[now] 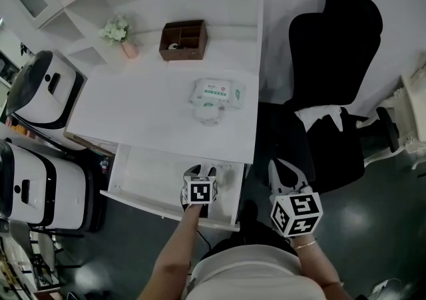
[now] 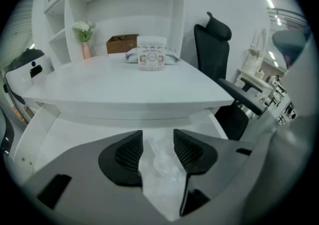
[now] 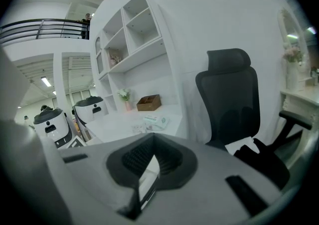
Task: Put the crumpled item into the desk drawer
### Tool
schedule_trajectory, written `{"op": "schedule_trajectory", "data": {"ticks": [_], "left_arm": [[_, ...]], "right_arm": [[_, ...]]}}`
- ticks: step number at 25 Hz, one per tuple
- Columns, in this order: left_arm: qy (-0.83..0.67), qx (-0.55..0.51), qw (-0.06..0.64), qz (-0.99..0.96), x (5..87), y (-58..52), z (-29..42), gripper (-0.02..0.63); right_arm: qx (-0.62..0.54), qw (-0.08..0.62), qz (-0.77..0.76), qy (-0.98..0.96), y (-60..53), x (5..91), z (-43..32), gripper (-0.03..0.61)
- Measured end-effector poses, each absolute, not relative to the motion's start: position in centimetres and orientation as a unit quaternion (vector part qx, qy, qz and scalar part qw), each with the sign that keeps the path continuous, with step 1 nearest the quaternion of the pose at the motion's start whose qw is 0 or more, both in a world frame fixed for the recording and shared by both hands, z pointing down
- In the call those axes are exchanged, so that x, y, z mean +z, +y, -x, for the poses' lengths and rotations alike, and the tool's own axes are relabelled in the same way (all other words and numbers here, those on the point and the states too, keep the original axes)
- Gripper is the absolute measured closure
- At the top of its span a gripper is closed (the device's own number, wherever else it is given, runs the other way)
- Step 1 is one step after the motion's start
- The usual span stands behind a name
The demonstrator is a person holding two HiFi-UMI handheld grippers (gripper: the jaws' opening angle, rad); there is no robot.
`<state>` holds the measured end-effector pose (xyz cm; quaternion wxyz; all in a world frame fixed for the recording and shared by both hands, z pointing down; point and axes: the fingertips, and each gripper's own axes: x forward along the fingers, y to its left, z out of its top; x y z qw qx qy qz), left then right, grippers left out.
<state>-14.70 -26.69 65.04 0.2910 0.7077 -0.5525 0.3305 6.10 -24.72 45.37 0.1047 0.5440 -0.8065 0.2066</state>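
Observation:
The desk drawer (image 1: pixel 143 180) stands pulled open under the white desk (image 1: pixel 146 119). My left gripper (image 1: pixel 200 171) hangs over the drawer's right part. In the left gripper view its jaws (image 2: pixel 158 145) are open, and the crumpled clear item (image 2: pixel 160 161) lies between them on the drawer floor (image 2: pixel 75 134), with the pads apart from it. In the head view a bit of the crumpled item (image 1: pixel 225 175) shows just right of that gripper. My right gripper (image 1: pixel 283 169) is held off the desk's right side, in front of the chair, shut and empty (image 3: pixel 152 155).
On the desk lie a wet-wipes pack (image 1: pixel 217 92) with a small crumpled wrapper (image 1: pixel 209 114) in front of it, a brown wooden organizer (image 1: pixel 182 40) and a flower vase (image 1: pixel 120 34). A black office chair (image 1: pixel 339 79) stands right of the desk. Two white machines (image 1: pixel 40 86) (image 1: pixel 26 192) stand at the left.

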Motion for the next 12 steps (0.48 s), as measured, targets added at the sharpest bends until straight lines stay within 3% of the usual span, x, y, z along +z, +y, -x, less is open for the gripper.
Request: {"op": "schedule_trajectory", "data": {"ticks": [12], "left_arm": [[-0.596,0.213,0.23,-0.739,54.5,-26.9,15.9,0.449]], "right_arm": [[0.201,0.101,-0.534,-0.815,-23.9,45.0,-4.6,0.577]]}}
